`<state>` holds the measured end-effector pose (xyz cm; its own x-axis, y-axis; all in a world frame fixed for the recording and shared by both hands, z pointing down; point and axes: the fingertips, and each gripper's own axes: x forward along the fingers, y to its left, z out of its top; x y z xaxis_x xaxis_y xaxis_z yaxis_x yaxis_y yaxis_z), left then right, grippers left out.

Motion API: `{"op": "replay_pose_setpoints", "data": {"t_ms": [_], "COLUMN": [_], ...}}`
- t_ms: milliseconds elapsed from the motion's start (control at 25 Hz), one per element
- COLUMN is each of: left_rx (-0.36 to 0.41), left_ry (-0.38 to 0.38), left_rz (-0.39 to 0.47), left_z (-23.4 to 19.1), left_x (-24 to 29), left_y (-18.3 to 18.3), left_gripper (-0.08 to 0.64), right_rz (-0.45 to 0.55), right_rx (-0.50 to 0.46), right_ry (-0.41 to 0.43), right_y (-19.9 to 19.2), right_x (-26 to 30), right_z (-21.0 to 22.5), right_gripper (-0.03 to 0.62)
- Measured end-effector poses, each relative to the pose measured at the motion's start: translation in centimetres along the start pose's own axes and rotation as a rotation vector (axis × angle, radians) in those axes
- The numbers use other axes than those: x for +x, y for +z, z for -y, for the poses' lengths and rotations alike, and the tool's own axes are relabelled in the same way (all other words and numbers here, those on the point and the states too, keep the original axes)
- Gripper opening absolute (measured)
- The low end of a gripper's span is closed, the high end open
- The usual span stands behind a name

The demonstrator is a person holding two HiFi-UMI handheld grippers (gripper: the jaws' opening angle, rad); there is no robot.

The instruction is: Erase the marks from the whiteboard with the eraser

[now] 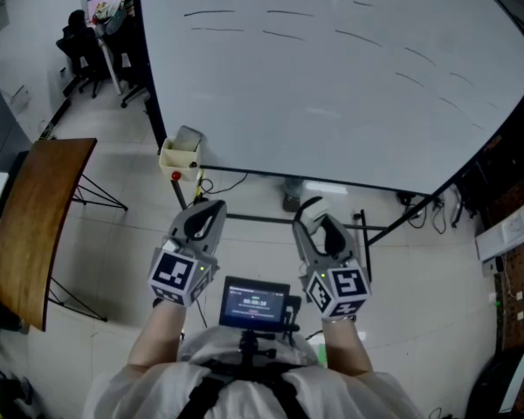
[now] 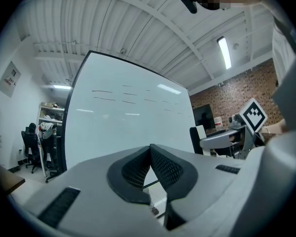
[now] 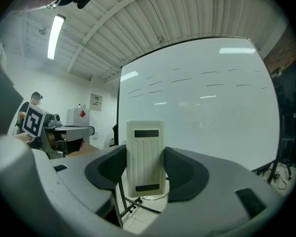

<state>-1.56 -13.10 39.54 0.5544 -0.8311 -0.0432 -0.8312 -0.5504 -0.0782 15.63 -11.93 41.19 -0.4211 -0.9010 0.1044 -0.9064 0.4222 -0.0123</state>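
Plainly, the right gripper (image 3: 144,153) is clamped on the eraser (image 3: 145,161), a cream rectangular block with a dark strip near each end, held upright between the two dark pads. The left gripper (image 2: 150,151) has its jaws pressed together at the tips with nothing between them. Both grippers sit low and close to the person's chest, either side of a small screen (image 1: 256,304), well apart from the whiteboard (image 1: 332,94). The marks (image 1: 210,11) (short dark dashes in loose rows) run across the upper part of the board. A cream box (image 1: 182,152) sits at the board's lower left corner, and a brown wooden table (image 1: 35,216) stands off to the left.
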Motion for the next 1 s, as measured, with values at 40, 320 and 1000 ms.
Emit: {"op": "replay_pose_setpoints", "data": {"t_ms": [40, 320, 1000], "left_rx": [0.000, -0.005, -0.017], "left_ry": [0.000, -0.007, -0.010], "left_rz": [0.001, -0.006, -0.052], "left_z": [0.0, -0.1, -1.0], "left_x": [-0.1, -0.3, 0.4], "left_y": [0.0, 0.0, -1.8], "left_gripper": [0.006, 0.006, 0.006], "right_rz": [0.007, 0.017, 0.071], "right_rx": [0.003, 0.027, 0.065], "right_ry": [-0.003, -0.025, -0.024], "right_y": [0.1, 0.2, 1.4], "right_x": [-0.1, -0.3, 0.2], "right_z": [0.0, 0.2, 0.4], "right_gripper": [0.242, 0.242, 0.242]}}
